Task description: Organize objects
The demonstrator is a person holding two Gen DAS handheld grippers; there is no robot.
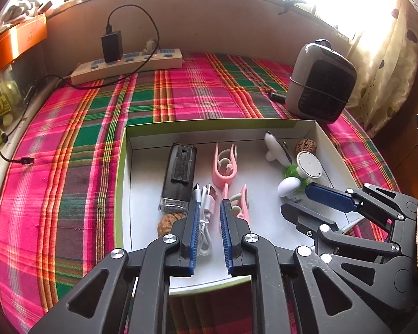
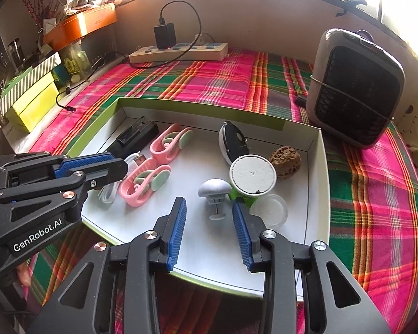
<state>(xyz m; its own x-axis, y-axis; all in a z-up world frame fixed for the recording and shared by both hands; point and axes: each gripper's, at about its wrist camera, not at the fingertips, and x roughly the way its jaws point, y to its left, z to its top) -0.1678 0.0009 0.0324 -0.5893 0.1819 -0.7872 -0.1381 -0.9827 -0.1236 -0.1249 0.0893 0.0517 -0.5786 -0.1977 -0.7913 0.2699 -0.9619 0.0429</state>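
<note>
A white cardboard tray with green rim point(image 1: 126, 150) point(image 2: 317, 178) lies on the plaid cloth. It holds a black rectangular device point(image 1: 178, 176) point(image 2: 135, 136), two pink clips point(image 1: 225, 164) point(image 2: 170, 142), a white coiled cable point(image 1: 204, 217) point(image 2: 108, 193), a white mushroom-shaped piece point(image 1: 288, 186) point(image 2: 214, 188), a green cup with white lid point(image 1: 309, 165) point(image 2: 253, 174), a walnut point(image 1: 306, 147) point(image 2: 285, 162), another walnut point(image 1: 168, 222) and a black-and-white gadget point(image 1: 276, 146) point(image 2: 234, 142). My left gripper point(image 1: 210, 204) point(image 2: 117, 164) is open, its fingers either side of the cable. My right gripper point(image 2: 209, 203) point(image 1: 295, 197) is open around the mushroom piece's stem.
A power strip with a black charger point(image 1: 125, 65) point(image 2: 178, 51) lies at the back. A grey-and-black heater point(image 1: 321, 80) point(image 2: 356, 89) stands at right. Boxes point(image 2: 33, 103) and an orange container point(image 2: 80, 26) are at left. A loose cable end point(image 1: 25, 161) lies on the cloth.
</note>
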